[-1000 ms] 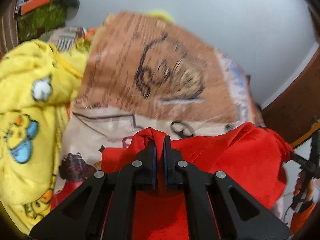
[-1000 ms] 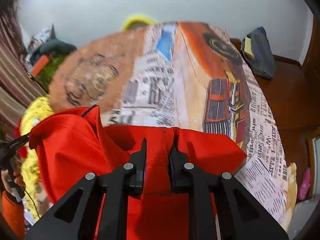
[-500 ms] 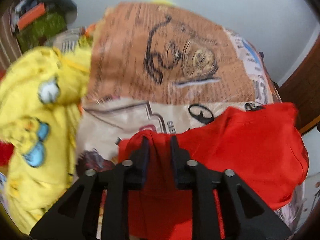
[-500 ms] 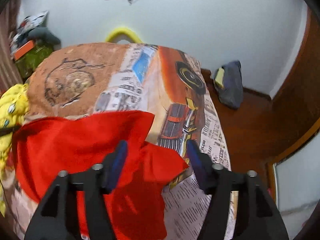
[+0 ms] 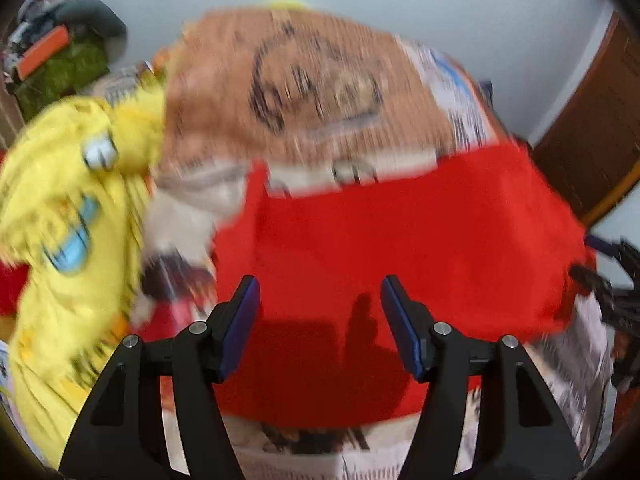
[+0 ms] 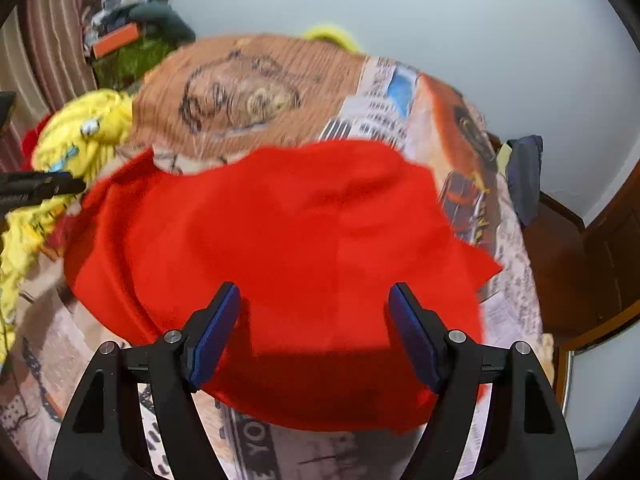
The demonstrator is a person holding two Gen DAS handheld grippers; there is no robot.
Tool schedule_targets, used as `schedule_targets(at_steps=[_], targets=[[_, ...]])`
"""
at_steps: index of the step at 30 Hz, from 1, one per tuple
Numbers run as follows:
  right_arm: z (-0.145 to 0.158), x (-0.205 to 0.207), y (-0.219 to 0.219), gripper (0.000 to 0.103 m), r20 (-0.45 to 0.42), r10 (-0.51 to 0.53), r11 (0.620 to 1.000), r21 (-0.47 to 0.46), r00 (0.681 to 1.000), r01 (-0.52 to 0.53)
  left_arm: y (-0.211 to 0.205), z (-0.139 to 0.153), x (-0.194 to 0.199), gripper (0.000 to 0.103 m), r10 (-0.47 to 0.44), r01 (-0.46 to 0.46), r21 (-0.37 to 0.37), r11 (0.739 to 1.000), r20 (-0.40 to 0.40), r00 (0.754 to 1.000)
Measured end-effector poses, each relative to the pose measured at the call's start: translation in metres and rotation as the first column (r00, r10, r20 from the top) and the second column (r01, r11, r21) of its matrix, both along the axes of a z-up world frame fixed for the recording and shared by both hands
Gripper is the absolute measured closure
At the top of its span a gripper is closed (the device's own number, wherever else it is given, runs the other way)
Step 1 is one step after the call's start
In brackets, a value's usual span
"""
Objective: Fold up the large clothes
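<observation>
Nearest me, my left gripper (image 5: 320,300) stands wide open with nothing between its blue pads, and my right gripper (image 6: 314,308) is spread just as wide and equally empty. Both hang above the near part of the red garment (image 6: 280,240), which lies spread over the printed bedcover (image 6: 260,92) in a rough, rounded patch with its near hem toward me. From the right wrist I can see a pointed flap (image 6: 476,264) sticking out on the right side, and an uneven far edge with a peak at the left.

I judge this cloth light and limp. It will drape and slide over itself, keep no crease unaided, and bunch if I pinch too deep, so I would take it at an edge or corner, thinly, with each gripper on its own side. The right flap and the far left peak look like the handiest places. Whether the layers underneath lie flat I cannot tell.

Beyond the red garment to the left lies a crumpled yellow blanket with cartoon prints (image 5: 68,208), touching the bedcover but apart from my work. Farthest off are the pale wall (image 6: 460,32) and a dark bag (image 6: 524,172) on the floor at the right.
</observation>
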State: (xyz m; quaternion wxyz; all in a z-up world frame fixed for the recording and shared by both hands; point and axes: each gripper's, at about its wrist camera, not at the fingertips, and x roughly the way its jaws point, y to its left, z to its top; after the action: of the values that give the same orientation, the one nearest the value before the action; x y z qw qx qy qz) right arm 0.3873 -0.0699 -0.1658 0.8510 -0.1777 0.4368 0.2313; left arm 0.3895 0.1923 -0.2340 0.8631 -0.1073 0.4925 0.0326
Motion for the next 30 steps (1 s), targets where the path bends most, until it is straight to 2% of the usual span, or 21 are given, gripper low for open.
schedule_targets(at_steps=[3, 5, 6, 7, 9, 10, 13, 15, 17, 19, 21, 22, 23, 24, 26, 30], targets=[[-0.022, 0.0, 0.004, 0.029, -0.003, -0.026, 0.996, -0.082, 1.0, 0.025, -0.012, -0.04, -0.011, 0.041, -0.028, 0.027, -0.018, 0.999, -0.087, 0.996], [-0.03, -0.002, 0.0, 0.028, 0.037, -0.038, 0.99, -0.137, 0.999, 0.043, -0.013, -0.056, -0.017, 0.04, -0.027, 0.025, -0.024, 0.999, -0.103, 0.994], [-0.032, -0.003, -0.004, 0.021, 0.053, -0.042, 0.987, -0.15, 0.998, 0.049, -0.012, -0.062, -0.02, 0.037, -0.019, 0.017, -0.024, 1.0, -0.104, 0.994], [-0.032, -0.002, -0.011, 0.017, 0.06, -0.049, 0.987, -0.152, 0.997, 0.058, -0.011, -0.066, -0.021, 0.035, -0.009, 0.007, -0.022, 1.0, -0.105, 0.994], [-0.03, -0.001, -0.027, 0.017, 0.063, -0.069, 0.987, -0.138, 0.996, 0.077, -0.005, -0.07, -0.023, 0.032, 0.018, -0.019, -0.007, 1.0, -0.099, 0.995], [-0.029, 0.002, -0.038, 0.017, 0.059, -0.091, 0.987, -0.13, 0.994, 0.098, -0.001, -0.07, -0.024, 0.032, 0.037, -0.035, 0.016, 0.999, -0.099, 0.994], [-0.031, 0.01, -0.075, 0.017, 0.008, -0.162, 0.982, -0.098, 0.987, 0.162, 0.013, -0.076, -0.025, 0.032, 0.089, -0.071, 0.148, 0.986, -0.118, 0.989], [-0.04, 0.017, -0.096, 0.016, -0.009, -0.218, 0.969, -0.12, 0.976, 0.216, 0.024, -0.083, -0.027, 0.032, 0.119, -0.084, 0.231, 0.969, -0.139, 0.983], [-0.044, 0.02, -0.117, 0.016, -0.044, -0.246, 0.966, -0.087, 0.968, 0.242, 0.037, -0.087, -0.033, 0.025, 0.118, -0.086, 0.215, 0.973, -0.14, 0.983], [-0.043, 0.022, -0.139, 0.016, -0.064, -0.294, 0.955, -0.051, 0.954, 0.292, 0.049, -0.088, -0.037, 0.024, 0.14, -0.114, 0.185, 0.976, -0.134, 0.981], [-0.042, 0.023, -0.152, 0.016, -0.019, -0.359, 0.93, -0.097, 0.933, 0.356, 0.059, -0.085, -0.038, 0.025, 0.203, -0.165, 0.255, 0.953, -0.13, 0.971], [-0.04, 0.022, -0.159, 0.016, -0.039, -0.363, 0.93, -0.073, 0.931, 0.36, 0.065, -0.084, -0.038, 0.025, 0.237, -0.19, 0.307, 0.932, -0.125, 0.963], [-0.039, 0.022, -0.162, 0.016, -0.067, -0.363, 0.931, -0.047, 0.929, 0.361, 0.073, -0.083, -0.038, 0.026, 0.256, -0.206, 0.318, 0.925, -0.125, 0.958], [-0.035, 0.021, -0.163, 0.016, -0.086, -0.364, 0.932, -0.028, 0.928, 0.363, 0.082, -0.081, -0.038, 0.027, 0.271, -0.22, 0.303, 0.927, -0.135, 0.953], [-0.022, 0.016, -0.156, 0.016, -0.044, -0.343, 0.939, -0.035, 0.938, 0.342, 0.089, -0.074, -0.038, 0.028, 0.268, -0.229, 0.247, 0.942, -0.138, 0.953], [0.003, 0.005, -0.13, 0.013, 0.049, -0.272, 0.962, -0.017, 0.961, 0.273, 0.08, -0.05, -0.034, 0.028, 0.175, -0.164, 0.127, 0.978, -0.078, 0.981]])
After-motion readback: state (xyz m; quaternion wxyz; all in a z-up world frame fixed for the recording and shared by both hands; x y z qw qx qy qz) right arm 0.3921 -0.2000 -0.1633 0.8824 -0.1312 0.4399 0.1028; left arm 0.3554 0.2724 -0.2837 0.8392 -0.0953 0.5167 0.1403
